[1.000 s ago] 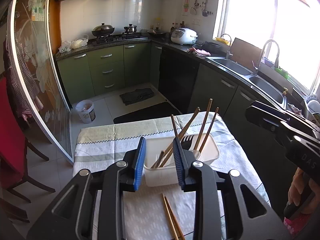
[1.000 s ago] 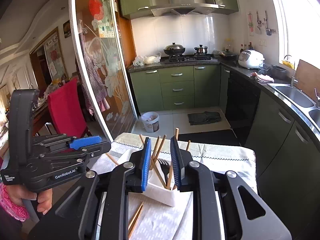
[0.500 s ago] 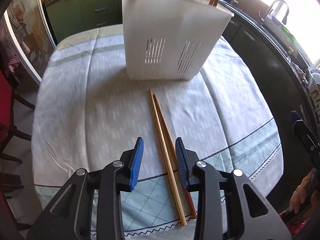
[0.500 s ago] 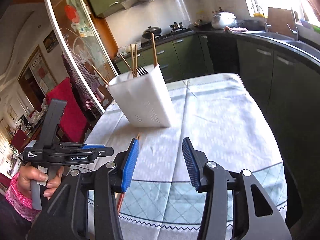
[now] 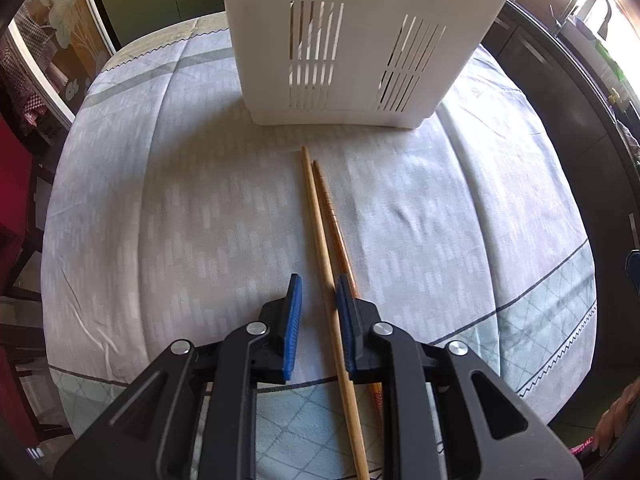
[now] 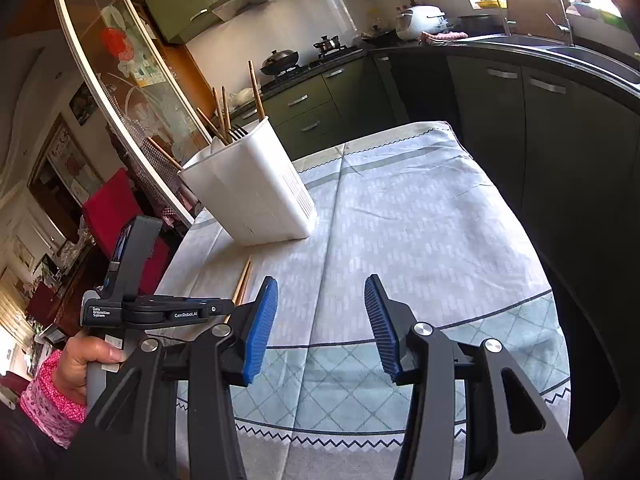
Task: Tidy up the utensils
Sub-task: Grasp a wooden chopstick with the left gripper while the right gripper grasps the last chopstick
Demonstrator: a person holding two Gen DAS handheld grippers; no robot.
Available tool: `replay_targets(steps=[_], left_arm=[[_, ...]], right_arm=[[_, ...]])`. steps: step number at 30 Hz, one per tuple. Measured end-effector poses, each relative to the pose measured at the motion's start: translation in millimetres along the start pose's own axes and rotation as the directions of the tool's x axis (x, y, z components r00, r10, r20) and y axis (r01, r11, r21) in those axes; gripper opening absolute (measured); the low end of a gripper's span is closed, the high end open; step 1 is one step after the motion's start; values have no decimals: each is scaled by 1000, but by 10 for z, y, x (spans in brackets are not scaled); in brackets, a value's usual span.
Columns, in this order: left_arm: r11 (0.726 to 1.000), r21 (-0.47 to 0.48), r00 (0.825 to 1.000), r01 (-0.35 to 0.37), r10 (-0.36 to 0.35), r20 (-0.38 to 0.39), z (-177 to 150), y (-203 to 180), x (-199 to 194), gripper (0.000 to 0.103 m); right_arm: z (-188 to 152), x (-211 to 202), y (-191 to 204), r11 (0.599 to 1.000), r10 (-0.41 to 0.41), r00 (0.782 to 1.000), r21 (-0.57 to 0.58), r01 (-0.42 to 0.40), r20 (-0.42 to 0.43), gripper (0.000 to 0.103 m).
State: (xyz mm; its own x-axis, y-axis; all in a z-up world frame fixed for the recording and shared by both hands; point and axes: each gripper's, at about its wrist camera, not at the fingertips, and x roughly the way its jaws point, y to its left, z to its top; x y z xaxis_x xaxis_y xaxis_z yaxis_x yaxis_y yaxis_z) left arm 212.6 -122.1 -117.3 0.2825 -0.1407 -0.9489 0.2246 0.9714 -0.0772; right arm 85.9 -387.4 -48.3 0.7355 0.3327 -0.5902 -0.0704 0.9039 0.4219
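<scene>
Wooden chopsticks, two of them, lie side by side on the cloth-covered bench, their far tips pointing toward 12 o'clock at the white slotted utensil holder, which stands just beyond them and already carries more chopsticks and a fork. They look light, stiff and thin, smooth enough to roll or slip out sideways if pinched off-centre, and being low on soft cloth they leave little room for a pad to get under.

The left hand-held gripper points steeply down over their near half. Its jaws have just been closing and now stand narrow: the paler stick runs between the blue pads, close to the right one, with a gap visible on the left, so it is not yet pinched. The darker stick passes under the right pad, outside the gap.

A hold near mid-length would probably balance best; this near-end position may let the far tip droop. Taking one stick alone seems likelier than both.

The right hand-held gripper hangs at 3 o'clock of the sticks, jaws moderately wide, holding nothing.
</scene>
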Motion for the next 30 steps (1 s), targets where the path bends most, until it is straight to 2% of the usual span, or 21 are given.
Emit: replay_targets(steps=[10,11,12,16,20,25,30], left_arm=[[999,12,999,-43,43,10,109,-122,75,16],[999,17,999,-47,46,13,123,-136,80,14],[998,25,999,-50,50,18,133,-148,84,7],[1000,7,1000,-20,20,24,156,-75,71,6],[1000,-23,995,5,-3,98,66,164,-172,6],[999,-40,968,17,-6,251,-119,433,-650,6],[998,-52,919,28,-5,394,-398,644,-1101,6]], right_arm=[[-13,68,39,1000,26,1000,11,-26,-17,47],[-21,71,46,1000,27,999,11,-27,-20,47],[-28,71,52,1000,27,999,9,-27,-23,47],[-47,79,60,1000,19,999,9,-18,-28,47],[-44,143,91,1000,5,999,2,-5,-47,50],[-49,307,234,999,-14,996,-38,10,-89,51],[-16,755,580,987,-56,976,-162,22,-209,52]])
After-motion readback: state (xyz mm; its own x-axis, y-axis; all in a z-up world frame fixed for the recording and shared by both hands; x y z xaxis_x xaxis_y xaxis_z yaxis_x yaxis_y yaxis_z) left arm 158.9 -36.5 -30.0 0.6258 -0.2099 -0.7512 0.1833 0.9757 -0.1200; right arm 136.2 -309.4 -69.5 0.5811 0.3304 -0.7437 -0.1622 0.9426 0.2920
